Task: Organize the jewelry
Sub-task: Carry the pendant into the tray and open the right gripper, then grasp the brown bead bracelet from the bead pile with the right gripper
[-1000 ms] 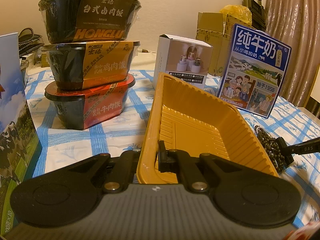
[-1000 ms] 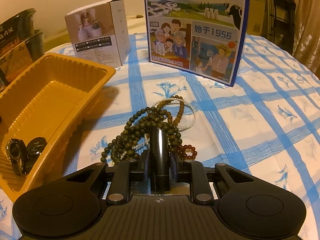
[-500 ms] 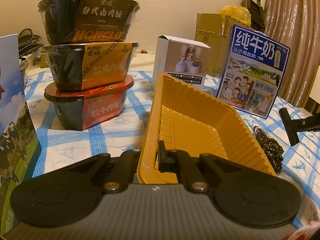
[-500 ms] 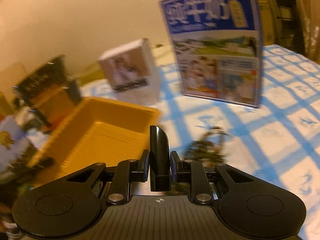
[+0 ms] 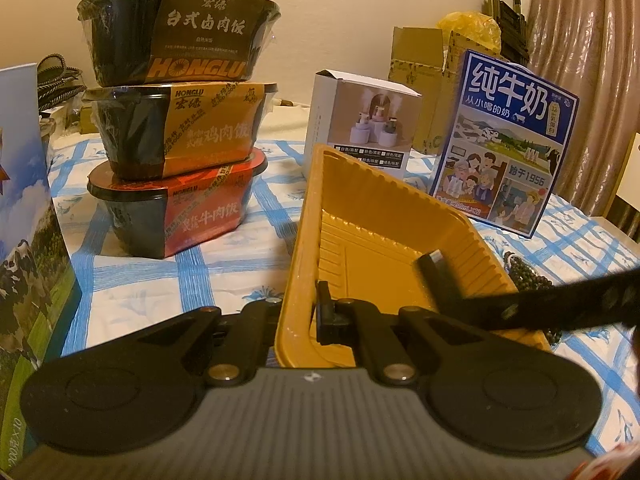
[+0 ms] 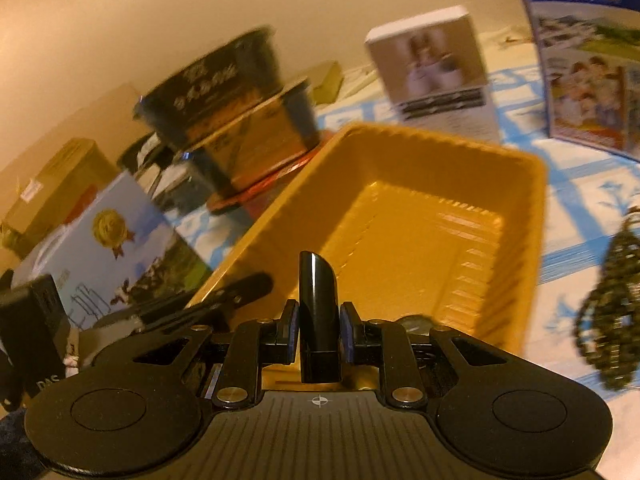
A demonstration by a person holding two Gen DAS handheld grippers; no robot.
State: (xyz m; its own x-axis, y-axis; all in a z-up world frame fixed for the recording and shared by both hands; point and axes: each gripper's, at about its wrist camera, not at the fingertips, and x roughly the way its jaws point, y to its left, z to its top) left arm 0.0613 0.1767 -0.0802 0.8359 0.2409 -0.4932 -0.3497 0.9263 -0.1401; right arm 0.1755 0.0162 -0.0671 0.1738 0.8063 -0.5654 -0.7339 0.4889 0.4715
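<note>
My left gripper point(image 5: 308, 312) is shut on the near rim of the yellow plastic tray point(image 5: 380, 216), which rests on the blue-checked cloth. My right gripper point(image 6: 320, 332) is shut on a glossy black strip-like piece point(image 6: 318, 292) that stands up between its jaws. It hovers over the near end of the tray point(image 6: 420, 240). In the left wrist view the right gripper point(image 5: 436, 276) reaches in from the right, with the black piece point(image 5: 430, 260) over the tray floor. A pile of dark bead strings point(image 5: 528, 276) lies on the cloth just right of the tray, blurred in the right wrist view point(image 6: 612, 312).
Three stacked ready-meal bowls point(image 5: 176, 120) stand left of the tray. A white product box point(image 5: 360, 128) and a blue milk carton point(image 5: 504, 148) stand behind it. Another blue carton point(image 5: 24, 220) stands at the left edge. Cardboard boxes point(image 5: 420, 52) sit beyond the table.
My right gripper, still holding the black piece, rose from above the bead pile and swung left over the tray. The left gripper and the tray stayed put.
</note>
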